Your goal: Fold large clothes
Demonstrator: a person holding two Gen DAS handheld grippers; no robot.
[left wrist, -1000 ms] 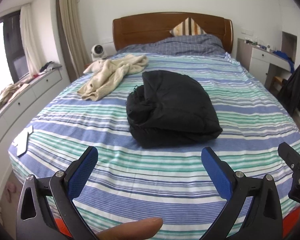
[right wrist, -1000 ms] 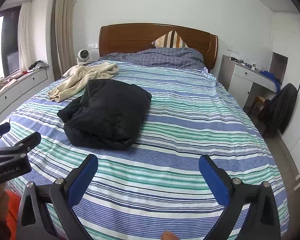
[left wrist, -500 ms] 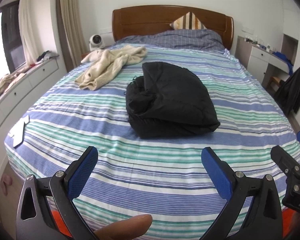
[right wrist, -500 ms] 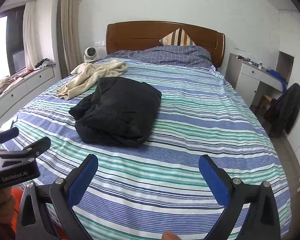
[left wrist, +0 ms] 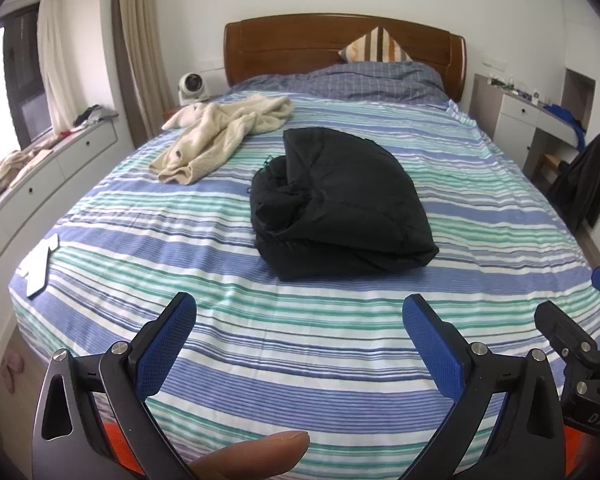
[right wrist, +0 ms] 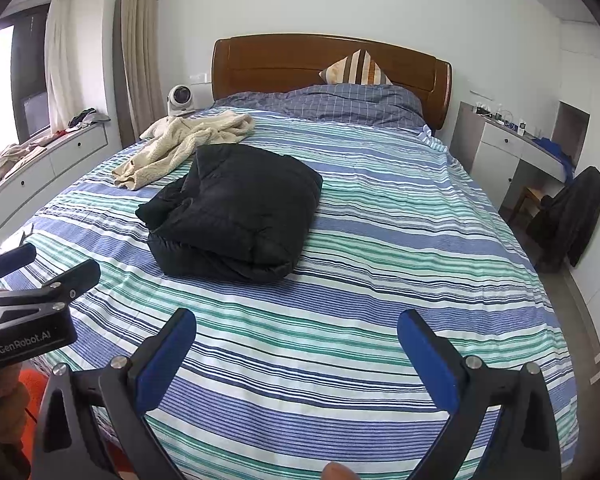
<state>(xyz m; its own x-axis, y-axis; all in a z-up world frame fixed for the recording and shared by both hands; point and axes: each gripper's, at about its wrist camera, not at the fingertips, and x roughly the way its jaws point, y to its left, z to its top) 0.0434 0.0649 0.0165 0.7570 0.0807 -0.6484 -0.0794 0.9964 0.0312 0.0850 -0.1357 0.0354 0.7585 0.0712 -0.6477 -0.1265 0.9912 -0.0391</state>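
Black jacket (left wrist: 339,208): folded bundle, mid-bed (left wrist: 220,320), well beyond both grippers.
Left gripper (left wrist: 300,320): fingers spread wide, empty.
Right gripper (right wrist: 296,332): fingers spread, empty.
Writing: "GenRobot.AI" on left gripper body.

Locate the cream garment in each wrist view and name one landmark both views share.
Left wrist: the cream garment lies upper left on the striped bed, left of and beyond the folded black jacket.
Right wrist: the cream garment lies upper left, beyond the black jacket.
Shared landmark: wooden headboard.
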